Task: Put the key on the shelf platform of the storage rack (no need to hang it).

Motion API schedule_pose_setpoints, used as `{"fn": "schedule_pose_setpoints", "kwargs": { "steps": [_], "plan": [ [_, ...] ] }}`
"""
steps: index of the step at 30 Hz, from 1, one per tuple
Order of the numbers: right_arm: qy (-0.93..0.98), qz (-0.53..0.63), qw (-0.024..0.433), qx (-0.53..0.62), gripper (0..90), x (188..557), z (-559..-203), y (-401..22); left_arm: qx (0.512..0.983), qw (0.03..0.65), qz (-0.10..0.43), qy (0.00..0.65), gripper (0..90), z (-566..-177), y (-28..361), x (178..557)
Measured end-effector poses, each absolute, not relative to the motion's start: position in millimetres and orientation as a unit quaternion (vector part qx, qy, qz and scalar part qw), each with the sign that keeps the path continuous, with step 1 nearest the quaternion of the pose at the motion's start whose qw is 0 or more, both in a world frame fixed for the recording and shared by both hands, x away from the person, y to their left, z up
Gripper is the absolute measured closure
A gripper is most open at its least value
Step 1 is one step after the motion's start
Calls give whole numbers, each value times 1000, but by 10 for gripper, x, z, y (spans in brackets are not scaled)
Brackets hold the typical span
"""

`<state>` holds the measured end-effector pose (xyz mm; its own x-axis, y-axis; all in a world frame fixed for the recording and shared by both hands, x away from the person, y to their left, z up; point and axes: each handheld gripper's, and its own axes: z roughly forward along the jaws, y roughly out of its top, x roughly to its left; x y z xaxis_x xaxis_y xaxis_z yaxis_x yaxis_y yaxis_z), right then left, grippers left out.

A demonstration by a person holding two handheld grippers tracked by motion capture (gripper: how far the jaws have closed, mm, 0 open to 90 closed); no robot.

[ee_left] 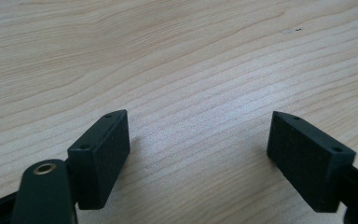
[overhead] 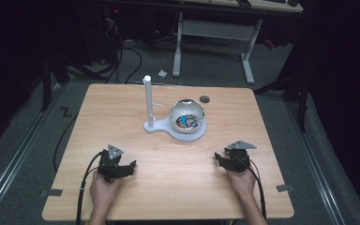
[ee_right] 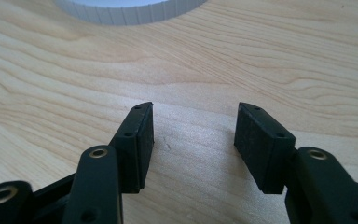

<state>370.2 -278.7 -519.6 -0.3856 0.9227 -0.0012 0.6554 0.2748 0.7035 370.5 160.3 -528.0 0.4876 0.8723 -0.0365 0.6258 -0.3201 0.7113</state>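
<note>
A shiny metal bowl (overhead: 187, 116) with colourful pieces inside rests on a white stand base (overhead: 193, 135) near the table's middle; a white upright post (overhead: 147, 101) rises from the same base at its left. My left gripper (overhead: 130, 168) lies low at the front left, held by a hand, jaws wide apart over bare wood (ee_left: 200, 130). My right gripper (overhead: 218, 160) sits at the front right, also hand-held, open with nothing between its pads (ee_right: 193, 123). The base's ribbed white rim (ee_right: 126, 11) shows ahead of the right jaws.
The wooden table (overhead: 122, 112) has a dark round hole (overhead: 204, 99) behind the bowl. Black cables trail from both grippers off the front edge. A white desk frame (overhead: 215, 33) and cables stand on the floor beyond the table.
</note>
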Motion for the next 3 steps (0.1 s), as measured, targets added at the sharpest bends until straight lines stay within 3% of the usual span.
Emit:
{"fn": "schedule_pose_setpoints", "kwargs": {
  "steps": [3],
  "plan": [
    [773, 313, 214, 508, 455, 3701, -5196, -2769, 792, 341, 181, 473, 215, -5280, 1602, 3704]
  ]
}}
